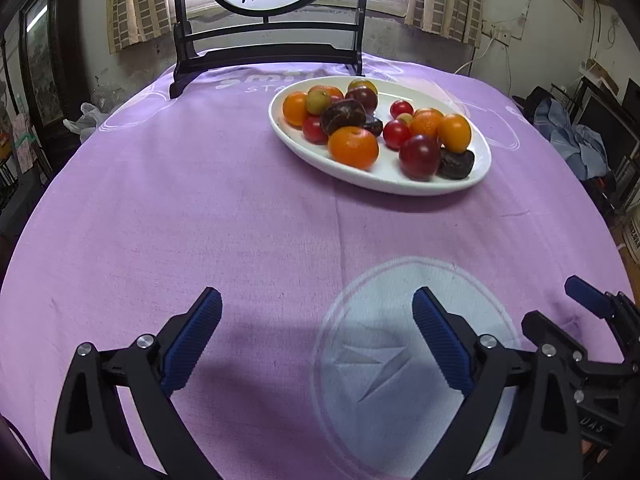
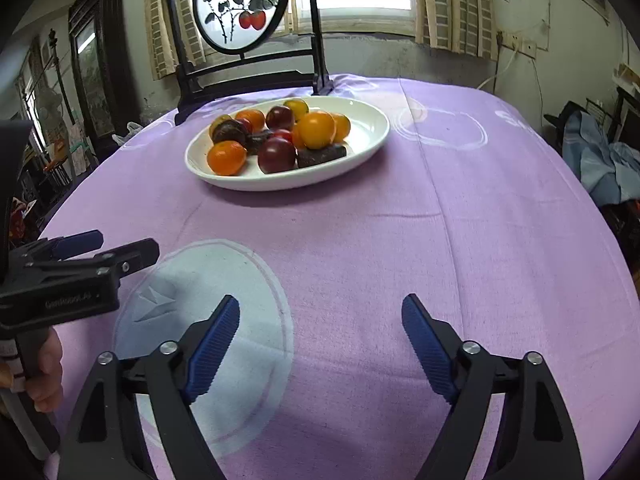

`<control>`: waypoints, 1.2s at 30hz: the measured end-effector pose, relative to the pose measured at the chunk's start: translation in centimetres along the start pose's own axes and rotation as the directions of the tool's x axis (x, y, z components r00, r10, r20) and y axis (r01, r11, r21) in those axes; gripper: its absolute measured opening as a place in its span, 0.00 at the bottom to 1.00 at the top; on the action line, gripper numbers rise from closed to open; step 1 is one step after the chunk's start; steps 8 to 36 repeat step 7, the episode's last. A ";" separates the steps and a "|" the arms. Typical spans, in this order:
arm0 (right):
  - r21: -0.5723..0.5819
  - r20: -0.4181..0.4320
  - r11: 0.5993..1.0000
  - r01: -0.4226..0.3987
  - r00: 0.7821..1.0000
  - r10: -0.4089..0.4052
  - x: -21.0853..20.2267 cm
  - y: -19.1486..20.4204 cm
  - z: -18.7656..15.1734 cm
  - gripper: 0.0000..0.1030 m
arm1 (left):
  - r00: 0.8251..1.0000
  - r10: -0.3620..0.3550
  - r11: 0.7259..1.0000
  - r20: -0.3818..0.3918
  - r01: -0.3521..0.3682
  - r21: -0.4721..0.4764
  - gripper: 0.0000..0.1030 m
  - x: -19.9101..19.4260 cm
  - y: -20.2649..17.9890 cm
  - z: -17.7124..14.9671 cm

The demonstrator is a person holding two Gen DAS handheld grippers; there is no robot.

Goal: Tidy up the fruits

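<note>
A white oval plate [image 1: 404,184] sits far on the purple tablecloth, piled with oranges [image 1: 353,147], dark red plums [image 1: 419,157], cherry tomatoes [image 1: 396,134] and dark brown fruits [image 1: 342,116]. The plate also shows in the right wrist view [image 2: 372,136], with an orange [image 2: 226,157] and a plum [image 2: 277,155] at its front. My left gripper [image 1: 316,304] is open and empty, low over the cloth, well short of the plate. My right gripper [image 2: 320,312] is open and empty too, beside it; it shows at the left wrist view's right edge [image 1: 588,304].
A dark wooden stand with a round painted screen [image 1: 272,12] stands at the table's far edge behind the plate. A pale printed circle [image 1: 408,356] marks the cloth near the grippers. Clutter and blue cloth [image 2: 604,160] lie beyond the table's right side.
</note>
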State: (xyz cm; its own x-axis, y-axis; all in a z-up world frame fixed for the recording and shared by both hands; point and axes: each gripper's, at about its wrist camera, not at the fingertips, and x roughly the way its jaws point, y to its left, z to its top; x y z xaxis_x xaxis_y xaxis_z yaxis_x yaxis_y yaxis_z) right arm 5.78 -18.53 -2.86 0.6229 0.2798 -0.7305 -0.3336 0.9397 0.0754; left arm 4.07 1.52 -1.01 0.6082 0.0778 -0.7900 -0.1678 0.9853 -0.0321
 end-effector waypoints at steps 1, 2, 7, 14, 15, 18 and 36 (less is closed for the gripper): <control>-0.001 -0.013 1.000 0.008 1.000 -0.008 0.3 -0.1 -0.1 0.83 | 1.000 0.005 1.000 -0.002 -0.005 0.004 0.92 0.2 -0.1 -0.3; -0.006 -0.022 1.000 0.018 1.000 -0.018 0.5 0.0 -0.1 0.83 | 1.000 0.013 1.000 -0.004 -0.013 0.010 0.92 0.4 -0.2 -0.6; -0.020 -0.098 0.999 0.047 0.994 -0.049 1.9 0.0 -0.6 0.89 | 0.999 0.033 0.999 -0.043 -0.031 0.038 0.92 2.0 -0.4 -1.7; -0.020 -0.098 0.999 0.047 0.994 -0.049 1.9 0.0 -0.6 0.89 | 0.999 0.033 0.999 -0.043 -0.031 0.038 0.92 2.0 -0.4 -1.7; -0.020 -0.098 0.999 0.047 0.994 -0.049 1.9 0.0 -0.6 0.89 | 0.999 0.033 0.999 -0.043 -0.031 0.038 0.92 2.0 -0.4 -1.7; -0.020 -0.098 0.999 0.047 0.994 -0.049 1.9 0.0 -0.6 0.89 | 0.999 0.033 0.999 -0.043 -0.031 0.038 0.92 2.0 -0.4 -1.7; -0.020 -0.098 0.999 0.047 0.994 -0.049 1.9 0.0 -0.6 0.89 | 0.999 0.033 0.999 -0.043 -0.031 0.038 0.92 2.0 -0.4 -1.7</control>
